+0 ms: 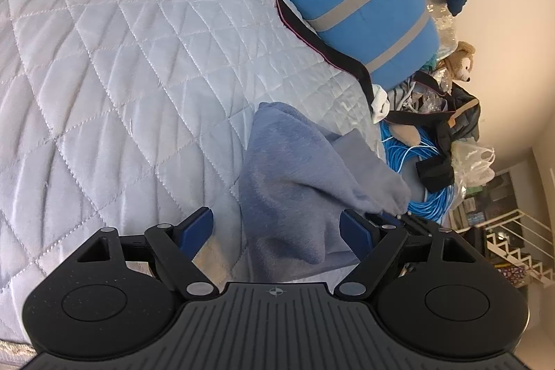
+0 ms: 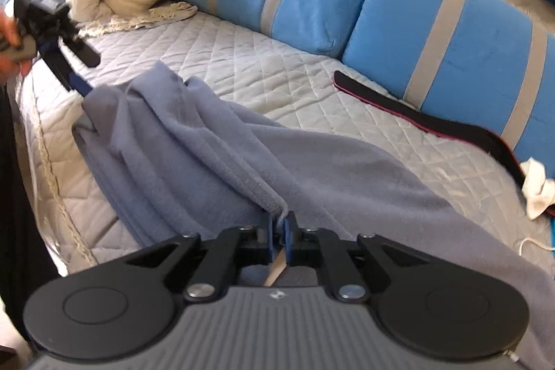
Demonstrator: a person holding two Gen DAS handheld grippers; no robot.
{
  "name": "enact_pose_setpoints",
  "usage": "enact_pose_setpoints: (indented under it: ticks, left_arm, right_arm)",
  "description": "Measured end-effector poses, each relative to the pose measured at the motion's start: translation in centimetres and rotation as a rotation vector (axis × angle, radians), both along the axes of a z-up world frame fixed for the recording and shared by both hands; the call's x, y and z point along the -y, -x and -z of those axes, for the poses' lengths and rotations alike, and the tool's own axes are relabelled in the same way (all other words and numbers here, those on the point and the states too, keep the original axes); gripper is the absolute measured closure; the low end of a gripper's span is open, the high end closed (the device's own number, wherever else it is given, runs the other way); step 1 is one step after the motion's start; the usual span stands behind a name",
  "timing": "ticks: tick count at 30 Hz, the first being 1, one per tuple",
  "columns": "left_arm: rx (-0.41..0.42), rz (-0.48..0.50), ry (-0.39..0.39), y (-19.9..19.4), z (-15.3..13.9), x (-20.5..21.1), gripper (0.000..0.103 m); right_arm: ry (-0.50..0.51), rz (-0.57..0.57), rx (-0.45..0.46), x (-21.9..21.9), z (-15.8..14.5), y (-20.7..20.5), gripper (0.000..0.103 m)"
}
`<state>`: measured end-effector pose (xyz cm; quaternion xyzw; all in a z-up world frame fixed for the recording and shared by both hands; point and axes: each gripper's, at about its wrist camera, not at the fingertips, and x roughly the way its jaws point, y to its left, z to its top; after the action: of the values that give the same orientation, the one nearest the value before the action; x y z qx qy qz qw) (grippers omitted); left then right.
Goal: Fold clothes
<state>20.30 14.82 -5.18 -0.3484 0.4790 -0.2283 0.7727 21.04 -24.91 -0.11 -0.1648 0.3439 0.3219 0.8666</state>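
Fleece (image 2: 242,155), soft, limp and light by its look, lies rumpled mid-frame on the bed (image 2: 277,71); right gripper (image 2: 280,231) fingers closed on its hem, lower centre; left gripper (image 1: 277,231) fingers spread, nothing pinched; best held at hems or corners.

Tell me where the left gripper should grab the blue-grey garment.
Take the bunched edge of the blue-grey garment lying between the fingers of the open left gripper, coming straight ahead. The right gripper pinches the other hem, so the cloth spans between them.
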Motion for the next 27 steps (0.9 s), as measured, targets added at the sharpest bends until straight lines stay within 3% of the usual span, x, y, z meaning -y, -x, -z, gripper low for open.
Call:
enact_pose_setpoints:
  ticks: [5,6,7,9,11,13,20,21,22,23,27]
  left_arm:
    - [-0.005,0.007,0.007,0.2,0.2,0.3,0.023]
    - [-0.005,0.009,0.009,0.3,0.3,0.3,0.023]
    - [-0.005,0.011,0.011,0.3,0.2,0.5,0.023]
    - [-0.004,0.015,0.015,0.4,0.1,0.7,0.023]
    - [0.0,0.024,0.018,0.5,0.0,0.9,0.023]
    - [0.004,0.03,0.016,0.5,-0.2,1.2,0.023]
    - [0.009,0.034,0.034,0.6,-0.3,1.7,0.023]
    - [0.008,0.034,0.041,0.7,-0.2,1.7,0.023]
    - [0.006,0.033,0.045,0.7,-0.2,1.8,0.023]
    - [0.004,0.033,0.044,0.8,-0.1,1.8,0.023]
    - [0.005,0.035,0.04,1.0,-0.2,1.8,0.023]
  right_arm:
    - [-0.075,0.144,-0.098,2.6,-0.9,-3.3,0.103]
    - [-0.078,0.184,-0.12,3.2,-0.8,-4.0,0.098]
    - [-0.082,0.222,-0.129,3.6,-0.6,-4.6,0.086]
    - [-0.104,0.261,-0.155,4.3,-0.4,-4.6,0.085]
    - [-0.133,0.279,-0.184,4.9,-0.2,-4.1,0.051]
    - [-0.162,0.298,-0.213,5.4,-0.1,-3.7,0.036]
    - [-0.264,0.362,-0.315,7.4,0.5,-2.0,0.039]
    - [-0.279,0.371,-0.33,7.7,0.5,-1.8,0.043]
    - [-0.306,0.388,-0.353,8.1,0.8,-1.7,0.058]
    - [-0.362,0.423,-0.396,8.6,1.3,-1.9,0.065]
    - [-0.519,0.521,-0.508,10.1,2.9,-2.5,0.072]
